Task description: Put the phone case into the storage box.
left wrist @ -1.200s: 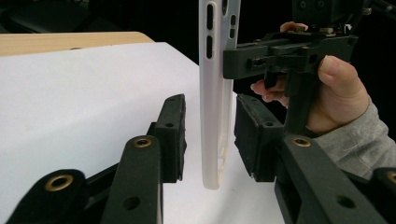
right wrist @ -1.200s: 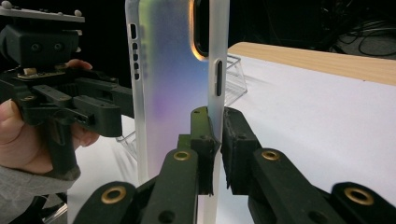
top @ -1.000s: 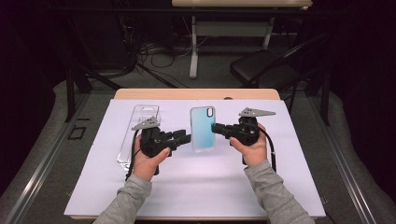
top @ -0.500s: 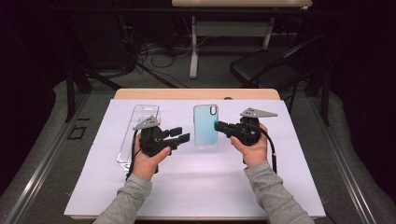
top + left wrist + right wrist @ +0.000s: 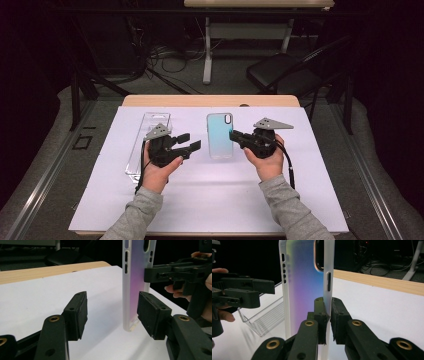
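Phone case (image 5: 219,135) stands upright mid-table, its right edge pinched by the right gripper (image 5: 235,135). Left gripper (image 5: 189,142), just left of it, has been opening and holds nothing.

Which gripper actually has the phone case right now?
The right gripper, jaws clamped on the phone case edge. The left gripper has just been opening, pads clear of it.

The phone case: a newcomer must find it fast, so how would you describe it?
On the white sheet covering the table, look near the back, between the two hands. The phone case is there, iridescent blue with a camera cutout, unlike the clear plastic box to its left.
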A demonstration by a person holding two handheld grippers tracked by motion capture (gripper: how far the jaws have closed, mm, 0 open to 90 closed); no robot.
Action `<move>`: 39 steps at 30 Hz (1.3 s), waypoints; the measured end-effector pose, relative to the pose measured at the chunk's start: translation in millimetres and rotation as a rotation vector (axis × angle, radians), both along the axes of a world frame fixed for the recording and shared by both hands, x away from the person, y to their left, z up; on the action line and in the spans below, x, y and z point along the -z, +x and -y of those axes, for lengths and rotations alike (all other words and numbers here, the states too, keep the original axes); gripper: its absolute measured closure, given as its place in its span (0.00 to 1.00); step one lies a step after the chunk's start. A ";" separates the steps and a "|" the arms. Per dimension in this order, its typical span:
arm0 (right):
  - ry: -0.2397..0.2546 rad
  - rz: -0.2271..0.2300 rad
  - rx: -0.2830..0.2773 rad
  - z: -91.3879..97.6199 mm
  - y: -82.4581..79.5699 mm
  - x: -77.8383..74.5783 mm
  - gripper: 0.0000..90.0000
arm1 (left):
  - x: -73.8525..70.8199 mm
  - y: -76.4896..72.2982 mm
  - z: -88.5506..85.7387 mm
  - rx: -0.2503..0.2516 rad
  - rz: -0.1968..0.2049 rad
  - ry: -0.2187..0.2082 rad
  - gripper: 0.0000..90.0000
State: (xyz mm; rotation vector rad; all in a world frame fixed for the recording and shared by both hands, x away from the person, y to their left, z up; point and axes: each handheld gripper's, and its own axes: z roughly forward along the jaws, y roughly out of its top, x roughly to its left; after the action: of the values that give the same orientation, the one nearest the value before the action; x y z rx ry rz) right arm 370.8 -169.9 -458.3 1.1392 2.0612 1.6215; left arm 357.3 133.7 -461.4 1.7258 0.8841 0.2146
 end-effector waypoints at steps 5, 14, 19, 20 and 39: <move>-0.004 0.009 0.007 -2.6 -1.3 1.3 0.94 | 0.4 0.7 -0.8 -0.028 0.003 0.019 0.47; -0.032 0.024 0.027 -6.0 -2.5 5.4 0.94 | 1.4 0.6 0.0 -0.055 -0.008 0.038 0.47; -0.037 0.030 0.037 -7.2 -2.8 7.2 0.93 | 1.7 1.3 -1.3 -0.072 0.002 0.053 0.47; -0.037 0.033 0.039 -7.5 -2.7 7.7 0.94 | 1.6 1.5 -1.5 -0.075 0.003 0.056 0.47; -0.047 0.050 0.067 -13.2 -5.6 13.2 0.94 | 0.2 1.8 0.3 -0.112 -0.031 0.069 0.38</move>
State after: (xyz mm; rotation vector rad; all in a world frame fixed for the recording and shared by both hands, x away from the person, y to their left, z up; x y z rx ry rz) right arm 365.2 -156.6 -471.5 1.1286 1.9976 1.5459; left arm 359.1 133.4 -461.6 1.7486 1.0077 0.2967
